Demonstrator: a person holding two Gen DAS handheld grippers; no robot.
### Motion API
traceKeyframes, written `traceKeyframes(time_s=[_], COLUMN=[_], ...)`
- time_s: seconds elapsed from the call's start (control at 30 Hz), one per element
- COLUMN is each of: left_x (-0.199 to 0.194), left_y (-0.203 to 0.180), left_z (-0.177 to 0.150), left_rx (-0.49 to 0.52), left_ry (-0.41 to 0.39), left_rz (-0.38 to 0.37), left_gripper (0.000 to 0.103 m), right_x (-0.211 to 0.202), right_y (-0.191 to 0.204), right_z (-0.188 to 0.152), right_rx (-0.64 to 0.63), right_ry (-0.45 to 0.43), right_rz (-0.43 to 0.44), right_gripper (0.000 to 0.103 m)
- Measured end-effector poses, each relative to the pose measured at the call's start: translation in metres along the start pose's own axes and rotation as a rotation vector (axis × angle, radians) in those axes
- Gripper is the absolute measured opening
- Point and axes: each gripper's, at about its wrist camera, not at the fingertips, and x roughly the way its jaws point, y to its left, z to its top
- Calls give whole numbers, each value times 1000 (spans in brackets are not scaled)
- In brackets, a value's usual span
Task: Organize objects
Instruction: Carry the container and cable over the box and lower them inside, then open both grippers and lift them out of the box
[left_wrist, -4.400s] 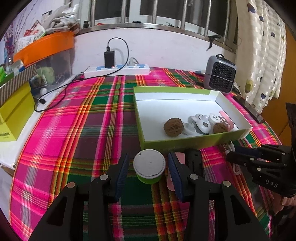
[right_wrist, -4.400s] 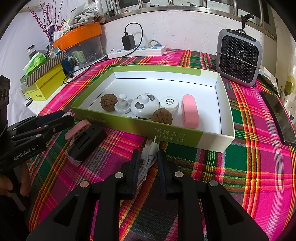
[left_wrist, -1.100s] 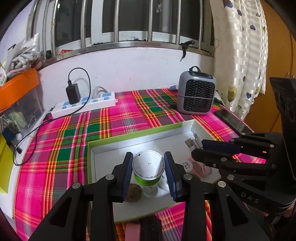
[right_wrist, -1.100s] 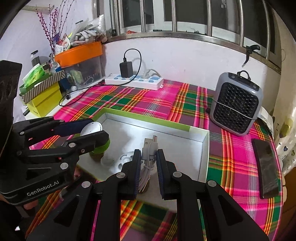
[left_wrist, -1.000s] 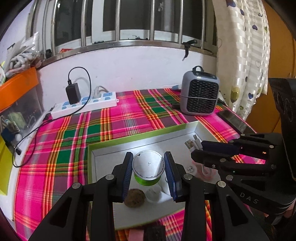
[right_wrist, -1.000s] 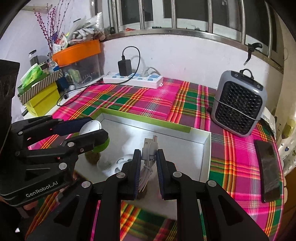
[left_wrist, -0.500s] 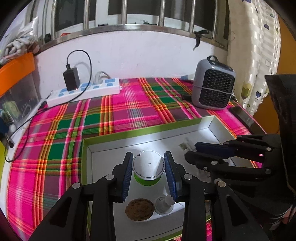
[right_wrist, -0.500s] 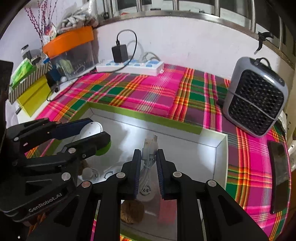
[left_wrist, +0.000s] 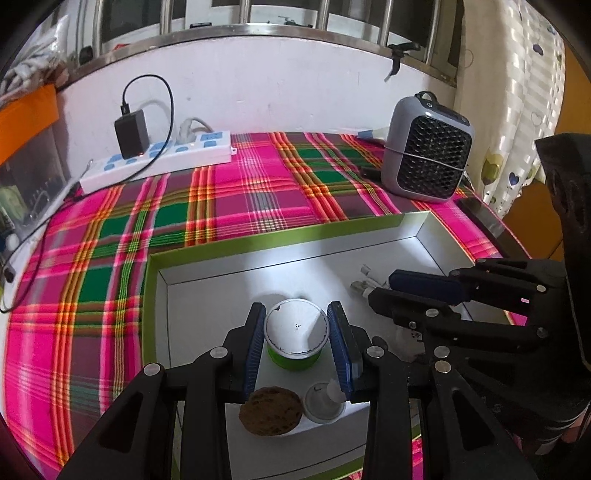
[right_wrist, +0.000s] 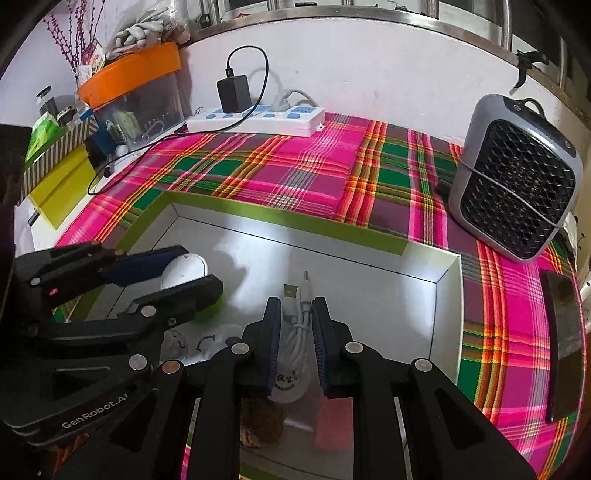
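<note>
My left gripper (left_wrist: 297, 345) is shut on a small green jar with a white lid (left_wrist: 296, 333) and holds it low over the floor of the white box with a green rim (left_wrist: 258, 246). My right gripper (right_wrist: 296, 330) is shut on a coiled white USB cable (right_wrist: 295, 314), also inside the box (right_wrist: 280, 221), to the right of the jar (right_wrist: 184, 271). The right gripper shows in the left wrist view (left_wrist: 380, 286) with the cable's plugs (left_wrist: 360, 281) sticking out. A walnut (left_wrist: 269, 410) and a small white cap (left_wrist: 325, 406) lie below my left gripper.
A grey mini heater (left_wrist: 428, 155) stands at the back right. A white power strip with a black charger (left_wrist: 155, 157) lies at the back. A dark phone (right_wrist: 563, 328) lies right of the box. An orange-lidded bin (right_wrist: 129, 85) and yellow box (right_wrist: 62, 184) are at left.
Both grippers have moved forward and down into the box, still holding the jar and the cable. The walnut and cap have come into clearer view below the left gripper.
</note>
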Motion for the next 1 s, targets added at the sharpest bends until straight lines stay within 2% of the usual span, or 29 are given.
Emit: traceKeyframes(time_s=[0.13, 0.43, 1.0], left_x=[-3, -17, -71], left_y=[0, -3, -22], left_z=[0, -1, -28], left_rx=[0, 5, 30], left_ry=[-10, -39, -95], left_rz=[-10, -19, -29], left_gripper=[33, 33, 33], right_x=[-8, -28, -77], right_y=[-2, 1, 24], right_z=[1, -1, -34], right_rx=[12, 18, 5], right_ry=[-22, -59, -126], right_rz=[-5, -18, -10], right_gripper=[25, 25, 25])
